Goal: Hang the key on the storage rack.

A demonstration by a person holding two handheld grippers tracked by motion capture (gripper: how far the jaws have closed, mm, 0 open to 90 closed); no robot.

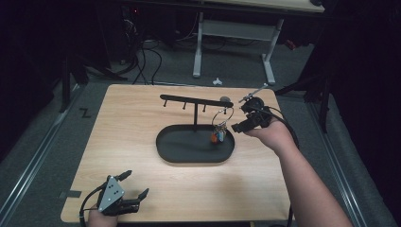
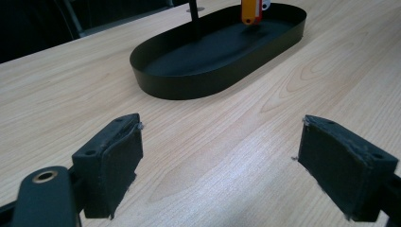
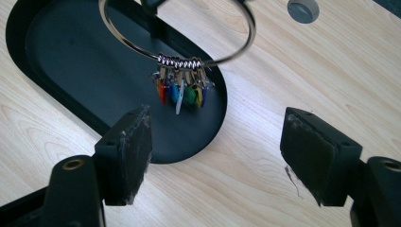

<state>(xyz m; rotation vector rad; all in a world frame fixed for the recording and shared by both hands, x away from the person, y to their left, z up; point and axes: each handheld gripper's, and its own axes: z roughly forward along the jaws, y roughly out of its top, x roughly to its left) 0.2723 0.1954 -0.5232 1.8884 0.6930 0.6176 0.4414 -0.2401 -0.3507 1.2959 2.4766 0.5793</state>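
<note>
A black oval tray [image 1: 189,147] lies mid-table, and a T-shaped stand [image 1: 190,100] with small hooks rises from it. From the stand's right end hangs a large metal key ring [image 1: 222,116] with several coloured tags [image 1: 217,137] dangling over the tray. My right gripper [image 1: 239,118] is open just right of the ring, apart from it. In the right gripper view the ring [image 3: 182,62] and tags [image 3: 182,92] hang ahead of the open right gripper [image 3: 215,142], above the tray [image 3: 71,56]. My left gripper [image 1: 137,182] rests open near the table's front left corner. In its own view the left gripper [image 2: 222,151] faces the tray [image 2: 213,71].
A grey round cap [image 1: 226,99] sits in the tabletop behind the stand's right end; it is the grey cap [image 3: 302,9] in the right gripper view. Bare wood surrounds the tray. Behind the table are a white desk frame [image 1: 267,56] and cables on the floor.
</note>
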